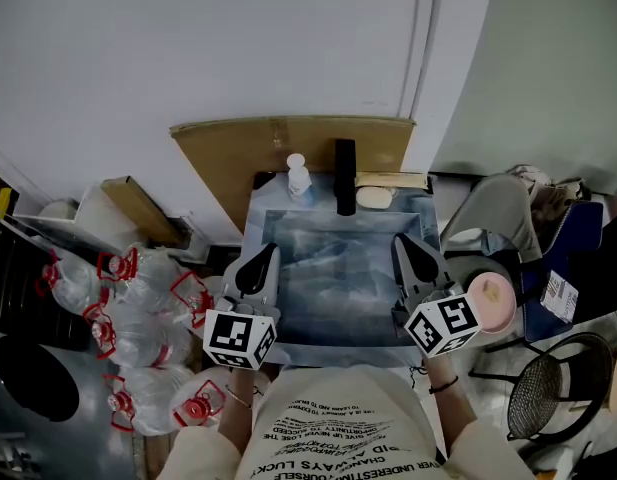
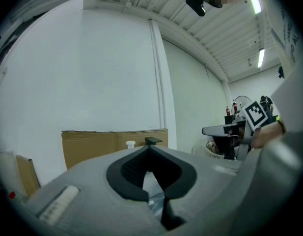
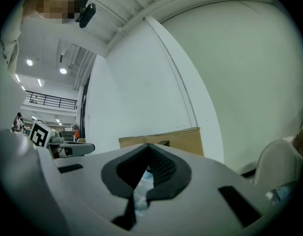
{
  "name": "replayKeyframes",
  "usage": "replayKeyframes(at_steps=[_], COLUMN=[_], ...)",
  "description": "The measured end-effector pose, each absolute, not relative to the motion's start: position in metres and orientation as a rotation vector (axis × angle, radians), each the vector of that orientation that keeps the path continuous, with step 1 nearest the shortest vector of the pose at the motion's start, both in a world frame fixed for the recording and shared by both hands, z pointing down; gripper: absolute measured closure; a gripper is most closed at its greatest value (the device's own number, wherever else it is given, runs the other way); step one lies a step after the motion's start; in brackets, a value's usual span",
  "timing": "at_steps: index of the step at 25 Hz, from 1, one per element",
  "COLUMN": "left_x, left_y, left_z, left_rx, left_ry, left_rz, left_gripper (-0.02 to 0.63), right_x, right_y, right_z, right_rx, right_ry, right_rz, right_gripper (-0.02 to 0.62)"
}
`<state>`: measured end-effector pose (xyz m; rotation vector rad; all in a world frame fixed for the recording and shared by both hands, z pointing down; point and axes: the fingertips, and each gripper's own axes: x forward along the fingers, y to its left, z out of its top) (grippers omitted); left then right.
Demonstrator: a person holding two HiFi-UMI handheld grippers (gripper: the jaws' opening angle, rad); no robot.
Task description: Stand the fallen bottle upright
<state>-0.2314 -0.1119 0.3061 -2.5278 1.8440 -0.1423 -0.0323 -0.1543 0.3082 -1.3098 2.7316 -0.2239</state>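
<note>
1. Two hand-held grippers are held level above a small table (image 1: 328, 333) with a mottled blue-grey top, seen from the head of the person holding them.
2. Over the near left part of the table is the left gripper (image 1: 258, 258). Its fingers (image 2: 122, 185) are pressed fully together at the tip, with nothing between them.
3. Over the near right part is the right gripper (image 1: 409, 248). Its fingers (image 3: 117, 181) also meet at the tip and hold nothing.
4. At the far edge of the table, left of centre, stands the bottle (image 1: 299, 178). It is clear with a white cap, upright, and well apart from both grippers.
5. Just right of the bottle stands a tall black block (image 1: 345, 176), and a flat pale object (image 1: 374, 197) lies just right of that.
6. Behind the table, a sheet of cardboard (image 1: 238, 153) leans against the white wall.
7. On the floor to the left lie clear water jugs (image 1: 138, 318) with red handles.
8. To the right are a grey chair (image 1: 498, 213), a pink round object (image 1: 493, 301) and a black wire stool (image 1: 548, 393).
</note>
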Motion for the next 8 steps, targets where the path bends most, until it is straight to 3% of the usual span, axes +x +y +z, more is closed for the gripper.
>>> replayKeyframes(at_steps=[8], left_x=[-0.2297], left_y=[-0.1142], left_z=[0.3097], left_rx=[-2.517], left_ry=[1.867], left_rz=[-0.157], left_gripper=[0.581], right_x=[-0.025], right_y=[-0.1553], right_z=[0.2994], right_rx=[-1.324], right_ry=[2.714], right_rz=[-0.159], right_gripper=[0.592])
